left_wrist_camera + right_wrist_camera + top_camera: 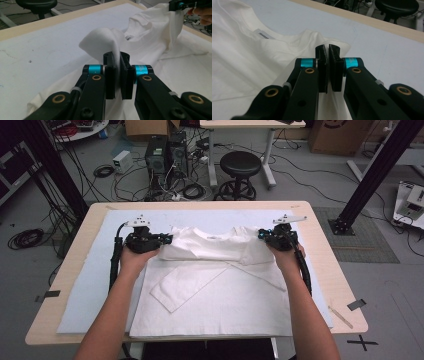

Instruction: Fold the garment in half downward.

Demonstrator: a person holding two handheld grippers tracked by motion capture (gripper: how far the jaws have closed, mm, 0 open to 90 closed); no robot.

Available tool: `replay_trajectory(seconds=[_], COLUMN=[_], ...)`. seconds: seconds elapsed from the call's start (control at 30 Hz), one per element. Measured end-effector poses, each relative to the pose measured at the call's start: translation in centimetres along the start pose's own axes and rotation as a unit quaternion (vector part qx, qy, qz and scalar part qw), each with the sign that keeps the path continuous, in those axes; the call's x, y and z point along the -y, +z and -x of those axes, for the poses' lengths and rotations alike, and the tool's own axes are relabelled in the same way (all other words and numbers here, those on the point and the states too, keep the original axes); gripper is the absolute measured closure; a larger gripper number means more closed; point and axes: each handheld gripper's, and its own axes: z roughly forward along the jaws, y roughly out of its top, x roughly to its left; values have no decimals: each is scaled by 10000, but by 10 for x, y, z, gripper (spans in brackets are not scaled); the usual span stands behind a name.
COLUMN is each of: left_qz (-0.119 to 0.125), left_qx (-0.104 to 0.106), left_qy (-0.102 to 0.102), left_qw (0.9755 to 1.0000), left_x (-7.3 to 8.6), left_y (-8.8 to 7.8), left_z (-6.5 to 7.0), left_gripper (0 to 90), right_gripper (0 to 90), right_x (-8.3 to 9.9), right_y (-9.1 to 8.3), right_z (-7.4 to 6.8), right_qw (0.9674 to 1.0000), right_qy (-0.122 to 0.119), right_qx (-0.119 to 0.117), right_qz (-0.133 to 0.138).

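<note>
1. Right now a white cotton T-shirt (215, 280) lies flat on a pale blue-grey sheet (90, 285) that covers a light wooden table (320, 250), its collar towards the far edge and its hem at the person's side.
2. Both sleeves are folded in across the chest; the left one lies as a long slanting strip (187, 285) over the front.
3. At the shirt's left shoulder, the left gripper (165, 240) has its jaws clamped on a fold of the white fabric (105, 40), which rises between the black pads in the left gripper view and curls over above them.
4. At the right shoulder, the right gripper (262, 235) also has its jaws pressed together on the cloth: in the right gripper view a thin edge of the shirt (329, 43) runs into the narrow slit between the pads.
5. Beside that corner, the neckline with its small sewn label (264, 34) lies just to the left in the right gripper view.
6. Beyond the table, a black round stool (240, 170) stands on the grey floor among loose cables (165, 190).
</note>
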Motion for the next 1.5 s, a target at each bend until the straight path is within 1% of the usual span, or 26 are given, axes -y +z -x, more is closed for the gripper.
replay_trajectory(seconds=[0.07,0.1,0.13,0.2,0.27,0.4,0.53,0.6,0.63,0.67,0.73,0.77,0.8,0.83,0.87,0.9,0.93,1.0,1.03,1.13,1.17,1.2,1.3,1.33,1.4,1.5], left_qz=[3,4,8,23,19,21,-69,-69,-168,-241,-298,-335,-350,-348,-348,-272,-225,-119,-58,-9,86,109,107,127,111,140], left_qx=[8,11,36,37,49,126,224,224,338,358,344,382,399,400,400,349,349,341,318,320,324,351,384,366,322,247], left_qy=[26,69,62,77,92,200,245,245,190,196,209,151,137,98,98,1,-43,-116,-124,-129,-111,-107,-72,-28,-58,-64], left_qw=[10000,10000,10000,10000,9999,9997,9994,9994,9991,9989,9987,9986,9985,9985,9985,9990,9991,9993,9994,9994,9994,9993,9992,9992,9994,9996], left_x=[1,4,6,9,11,25,42,42,58,61,63,68,69,70,70,71,71,69,68,66,63,63,62,61,59,54], left_y=[-2,-5,-6,-8,-10,-19,-25,-25,-24,-23,-22,-21,-21,-21,-21,-22,-23,-25,-25,-25,-24,-23,-19,-16,-12,-7], left_z=[2,4,4,7,8,19,26,26,32,33,34,35,35,34,34,33,32,31,32,32,35,36,39,40,40,39], left_gripper=[844,844,844,843,843,843,842,842,842,840,831,831,802,782,733,733,630,551,525,488,488,472,466,466,465,466], right_gripper=[874,874,874,874,874,874,874,874,874,873,874,873,868,861,861,836,751,670,662,659,629,617,597,587,562,539], right_x=[2,3,6,9,11,24,39,43,43,59,64,69,75,76,76,77,77,75,73,72,70,68,68,68,67,67], right_y=[-4,-7,-13,-20,-23,-37,-45,-46,-46,-48,-48,-48,-47,-47,-47,-47,-49,-50,-51,-53,-55,-56,-54,-52,-46,-37], right_z=[-3,-5,-9,-11,-13,-20,-28,-29,-29,-34,-35,-36,-37,-37,-37,-36,-36,-36,-36,-36,-37,-38,-40,-41,-41,-37], right_qw=[10000,9999,9997,9992,9990,9982,9979,9980,9980,9980,9979,9979,9980,9980,9980,9981,9984,9983,9984,9983,9983,9982,9983,9983,9984,9990], right_qy=[-13,-72,-137,-155,-170,-275,-384,-402,-402,-420,-464,-465,-447,-438,-438,-403,-283,-221,-199,-212,-211,-259,-286,-305,-368,-301], right_qx=[-29,-69,-129,-232,-273,-371,-434,-417,-417,-440,-439,-437,-445,-455,-455,-463,-482,-520,-490,-495,-472,-455,-450,-448,-394,-318], right_qz=[37,81,161,294,324,373,285,266,266,170,143,112,49,42,42,45,101,157,204,239,279,286,249,233,165,65])
